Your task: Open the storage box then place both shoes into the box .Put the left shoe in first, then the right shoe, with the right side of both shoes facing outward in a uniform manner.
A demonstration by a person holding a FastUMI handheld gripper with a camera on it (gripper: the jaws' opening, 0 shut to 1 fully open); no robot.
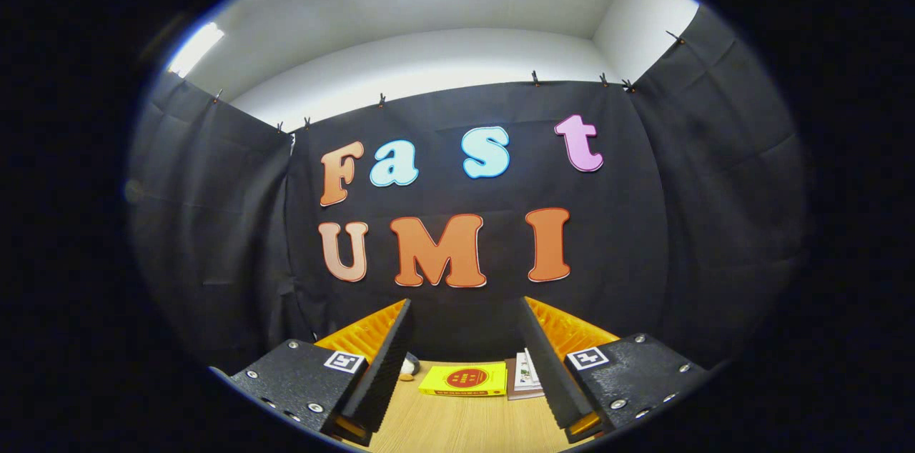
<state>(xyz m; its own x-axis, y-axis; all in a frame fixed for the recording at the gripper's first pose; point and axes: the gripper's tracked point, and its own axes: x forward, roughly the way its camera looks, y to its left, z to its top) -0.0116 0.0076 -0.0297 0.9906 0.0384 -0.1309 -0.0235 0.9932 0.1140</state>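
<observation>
Hovering: gripper (466, 360) held high above a wooden table (457, 424), aimed level at the booth's black cloth wall (465, 188)
Fingers: spread wide apart, with nothing between them; the bare tabletop and the wall show through the gap
Finger mounts: a dark block at the base of each finger, each bearing a small square black-and-white marker and several bright screw heads
Finger faces: inner faces ribbed and dark in shadow, angled toward one another at the far tips
Table: pale wood grain, seen in the gap between the fingers and running to the foot of the cloth wall
Yellow book (464, 379): lies flat on the table beyond the fingers, near the wall, between the two fingertips' lines, a round red mark on its cover
Printed stack (525, 376): booklets or papers lying just beside the yellow book, on its right, partly hidden behind the right finger
Small object (409, 366): a rounded pale-and-dark item at the far edge of the table, tucked against the left finger's inner face; too small and too hidden to identify
Backdrop: black cloth clipped up along its top edge, hanging in three panels; white wall (429, 60) and ceiling above, brightly lit
Shoes and storage box: whereabouts cannot be told from this high, level angle
</observation>
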